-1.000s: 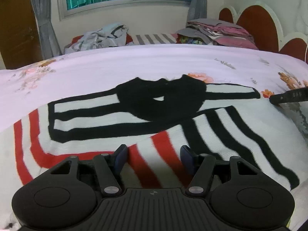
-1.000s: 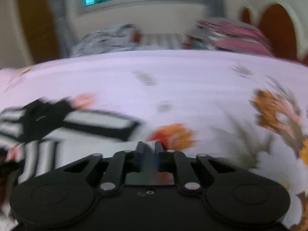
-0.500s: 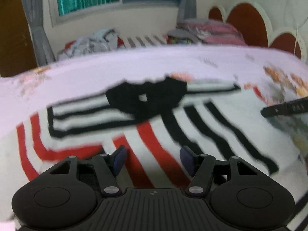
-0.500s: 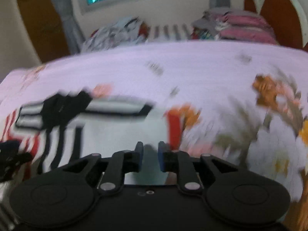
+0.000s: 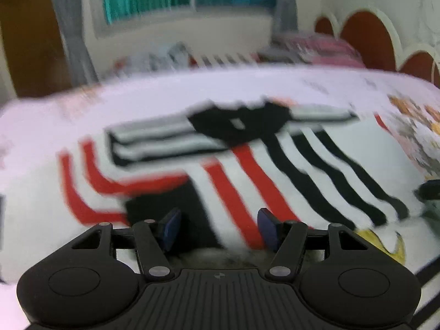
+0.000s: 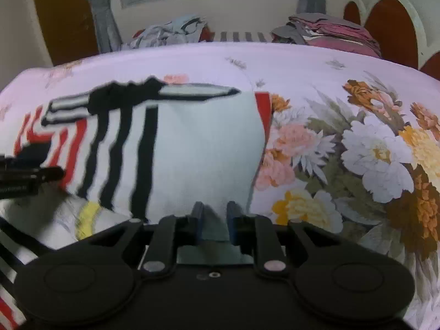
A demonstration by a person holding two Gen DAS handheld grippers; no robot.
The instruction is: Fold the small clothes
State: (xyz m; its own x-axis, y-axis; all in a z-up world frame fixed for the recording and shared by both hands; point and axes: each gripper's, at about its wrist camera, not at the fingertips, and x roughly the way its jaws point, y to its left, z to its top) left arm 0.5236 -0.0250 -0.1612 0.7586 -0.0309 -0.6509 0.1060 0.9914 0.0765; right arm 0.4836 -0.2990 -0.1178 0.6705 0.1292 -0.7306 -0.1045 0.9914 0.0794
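Right hand-held gripper (image 6: 214,214) just parted, empty | left hand-held gripper (image 5: 218,227) agape, empty | sweater (image 6: 192,148) closer

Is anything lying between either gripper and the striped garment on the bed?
Nothing visible does. The striped sweater lies spread on the floral bedsheet, its cloth directly ahead of the left gripper and the right gripper. The clothes piles sit far behind it.

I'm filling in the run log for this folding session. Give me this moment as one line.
stage: mid-fold | striped sweater: flat on floral bedspread | left gripper: open over sweater | right gripper: jaws just opening, nothing gripped
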